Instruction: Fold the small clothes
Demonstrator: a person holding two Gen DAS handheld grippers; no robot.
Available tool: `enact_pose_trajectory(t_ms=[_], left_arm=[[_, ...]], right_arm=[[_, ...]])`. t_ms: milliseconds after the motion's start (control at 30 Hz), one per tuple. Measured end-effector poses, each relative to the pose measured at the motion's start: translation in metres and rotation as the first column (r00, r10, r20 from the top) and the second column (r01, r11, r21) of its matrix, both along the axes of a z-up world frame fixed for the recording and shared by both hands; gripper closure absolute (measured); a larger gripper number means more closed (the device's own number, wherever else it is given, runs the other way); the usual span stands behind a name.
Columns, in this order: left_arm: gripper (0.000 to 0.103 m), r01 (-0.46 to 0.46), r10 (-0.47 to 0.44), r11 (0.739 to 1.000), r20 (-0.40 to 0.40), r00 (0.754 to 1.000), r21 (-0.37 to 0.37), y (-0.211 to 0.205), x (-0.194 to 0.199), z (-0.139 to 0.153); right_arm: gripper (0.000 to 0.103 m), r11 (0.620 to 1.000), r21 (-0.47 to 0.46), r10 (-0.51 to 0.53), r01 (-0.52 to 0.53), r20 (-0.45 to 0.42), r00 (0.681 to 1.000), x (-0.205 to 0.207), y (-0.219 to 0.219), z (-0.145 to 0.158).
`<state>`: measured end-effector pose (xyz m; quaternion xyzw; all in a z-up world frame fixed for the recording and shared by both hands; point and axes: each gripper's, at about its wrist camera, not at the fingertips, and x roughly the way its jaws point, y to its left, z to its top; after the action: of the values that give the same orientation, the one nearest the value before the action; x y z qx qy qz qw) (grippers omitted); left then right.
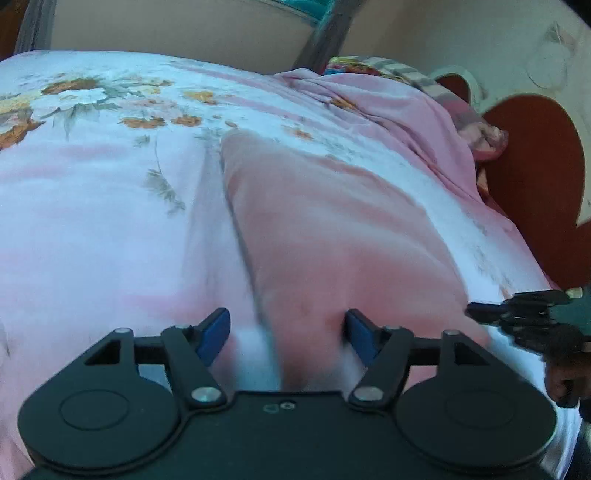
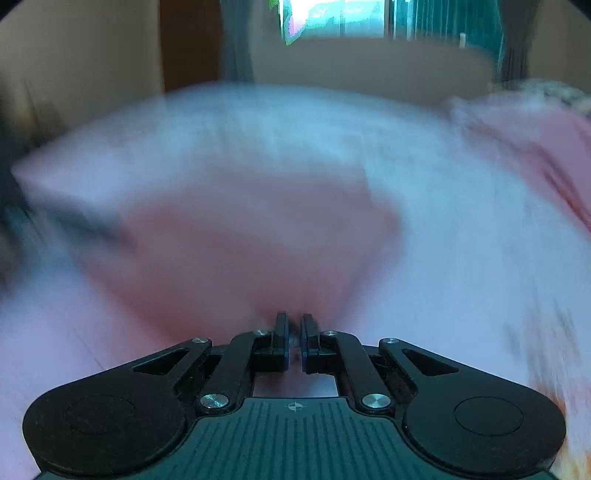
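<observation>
A small pink garment lies flat on a floral pink bedsheet. My left gripper is open, its blue pads either side of the garment's near edge, just above it. The right gripper shows at the right edge of the left wrist view. In the right wrist view the right gripper is shut on the near corner of the pink garment; that view is motion-blurred.
A bunched pink cloth and a colourful patterned fabric lie at the far right of the bed. A dark red headboard stands to the right. A wall and a window lie beyond the bed.
</observation>
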<state>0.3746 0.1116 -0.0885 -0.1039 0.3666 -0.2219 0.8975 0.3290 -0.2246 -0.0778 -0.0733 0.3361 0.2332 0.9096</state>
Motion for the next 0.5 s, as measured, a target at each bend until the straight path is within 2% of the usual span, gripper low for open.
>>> enact_pose_trajectory(t_ms=[33, 67, 167, 233, 300, 333, 367, 400, 433, 500], left_arm=[[0.036, -0.008, 0.008, 1.0, 0.003, 1.0, 0.017, -0.001, -0.007, 0.003], [0.037, -0.009, 0.009, 0.999, 0.002, 1.0, 0.037, -0.003, -0.013, 0.006], [0.037, -0.011, 0.01, 0.997, 0.023, 1.0, 0.075, -0.002, -0.027, 0.011], [0.037, -0.036, 0.034, 0.998, 0.031, 0.999, 0.043, 0.004, -0.036, 0.014], [0.037, -0.07, 0.069, 0.998, 0.053, 0.996, 0.011, 0.011, -0.043, 0.015], [0.037, -0.091, 0.09, 0.996, 0.045, 0.995, 0.004, 0.013, -0.044, 0.013], [0.036, -0.102, 0.102, 0.995, 0.027, 0.994, 0.006, 0.014, -0.043, 0.009], [0.036, -0.107, 0.107, 0.994, 0.016, 0.994, 0.018, 0.014, -0.042, 0.004], [0.034, -0.106, 0.105, 0.994, 0.021, 0.994, 0.028, 0.013, -0.043, 0.001], [0.034, -0.115, 0.113, 0.992, 0.034, 0.993, 0.052, 0.01, -0.046, 0.001]], right_arm=[[0.071, 0.999, 0.023, -0.049, 0.049, -0.003, 0.999, -0.002, -0.007, -0.003], [0.065, 0.994, 0.026, -0.104, 0.104, -0.008, 0.995, -0.004, -0.012, 0.001], [0.065, 0.993, 0.02, -0.12, 0.12, 0.003, 0.993, -0.009, -0.011, 0.012], [0.065, 0.988, 0.07, -0.142, 0.137, 0.078, 0.987, -0.026, -0.012, 0.033], [0.065, 0.987, 0.143, -0.094, 0.078, 0.11, 0.99, -0.04, -0.009, 0.049], [0.065, 0.989, 0.135, -0.078, 0.063, 0.115, 0.99, -0.044, -0.003, 0.047], [0.065, 0.993, 0.106, -0.062, 0.051, 0.101, 0.993, -0.043, 0.006, 0.04], [0.065, 0.997, 0.039, -0.068, 0.065, 0.056, 0.996, -0.036, 0.015, 0.025], [0.064, 0.993, -0.03, -0.118, 0.118, 0.006, 0.993, -0.027, 0.017, 0.01], [0.063, 0.973, 0.116, -0.192, 0.202, -0.088, 0.977, -0.019, -0.007, -0.004]])
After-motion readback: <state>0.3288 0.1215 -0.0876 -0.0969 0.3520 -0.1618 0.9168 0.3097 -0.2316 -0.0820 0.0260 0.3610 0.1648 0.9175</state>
